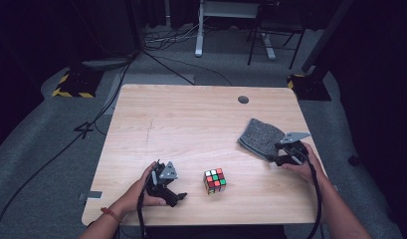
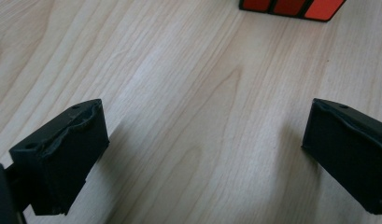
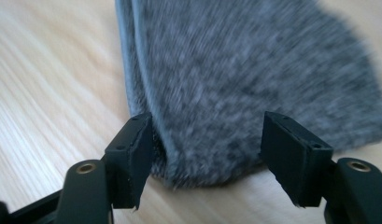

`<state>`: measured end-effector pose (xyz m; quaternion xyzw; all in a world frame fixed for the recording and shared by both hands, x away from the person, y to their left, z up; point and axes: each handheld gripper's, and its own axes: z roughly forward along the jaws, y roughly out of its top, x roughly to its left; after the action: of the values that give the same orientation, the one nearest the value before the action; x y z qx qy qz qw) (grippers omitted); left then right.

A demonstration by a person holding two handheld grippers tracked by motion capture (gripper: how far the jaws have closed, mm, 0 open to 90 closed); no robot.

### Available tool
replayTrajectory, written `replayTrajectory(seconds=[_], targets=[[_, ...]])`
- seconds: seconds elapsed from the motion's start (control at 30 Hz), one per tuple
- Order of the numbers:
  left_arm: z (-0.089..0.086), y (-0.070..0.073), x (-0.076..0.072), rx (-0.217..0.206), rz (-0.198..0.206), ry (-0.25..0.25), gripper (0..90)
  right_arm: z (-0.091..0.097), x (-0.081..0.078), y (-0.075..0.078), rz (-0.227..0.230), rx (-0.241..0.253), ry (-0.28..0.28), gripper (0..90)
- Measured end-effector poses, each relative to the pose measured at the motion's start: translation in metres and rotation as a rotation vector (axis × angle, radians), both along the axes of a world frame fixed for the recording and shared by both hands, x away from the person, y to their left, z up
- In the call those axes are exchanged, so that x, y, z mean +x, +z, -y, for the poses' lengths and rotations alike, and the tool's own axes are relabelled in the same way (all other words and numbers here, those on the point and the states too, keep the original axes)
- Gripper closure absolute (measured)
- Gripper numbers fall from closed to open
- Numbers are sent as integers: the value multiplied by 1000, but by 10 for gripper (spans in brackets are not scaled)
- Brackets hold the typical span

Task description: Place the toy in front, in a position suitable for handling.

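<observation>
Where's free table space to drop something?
Bare: the whole far half behind the cube and cloth, up to the hole; also the left side beyond the left gripper. Crowded: right edge, where the right gripper straddles the cloth's corner.

Grey folded cloth (image 1: 261,137) lying flat, table's right side, near edge

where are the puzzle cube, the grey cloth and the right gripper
puzzle cube (image 1: 215,180), high view, top face
grey cloth (image 3: 254,79), right gripper view, middle of its knit surface
right gripper (image 3: 207,140), right gripper view, midway between fingertips
</observation>
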<state>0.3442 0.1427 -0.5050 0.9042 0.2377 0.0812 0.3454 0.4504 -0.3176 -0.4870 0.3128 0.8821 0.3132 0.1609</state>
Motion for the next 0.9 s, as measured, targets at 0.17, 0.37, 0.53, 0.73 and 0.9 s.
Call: replayTrajectory(seconds=[0.17, 0.37, 0.53, 0.73, 0.9], targets=[[15, 0, 2, -2, 3, -30, 6, 0, -2, -3, -12, 37, -3, 361], [33, 0, 2, 3, 6, -88, 6, -4, -15, -6, -9, 68, 24, 410], [49, 1, 1, 7, 0, -125, 6, -16, -29, -3, -31, 38, 52, 410], [64, 1, 3, 9, 1, -157, 6, -31, -45, -1, -54, 18, 70, 396], [76, 1, 4, 6, 0, -170, 5, -44, -57, 1, -61, 2, 99, 391]])
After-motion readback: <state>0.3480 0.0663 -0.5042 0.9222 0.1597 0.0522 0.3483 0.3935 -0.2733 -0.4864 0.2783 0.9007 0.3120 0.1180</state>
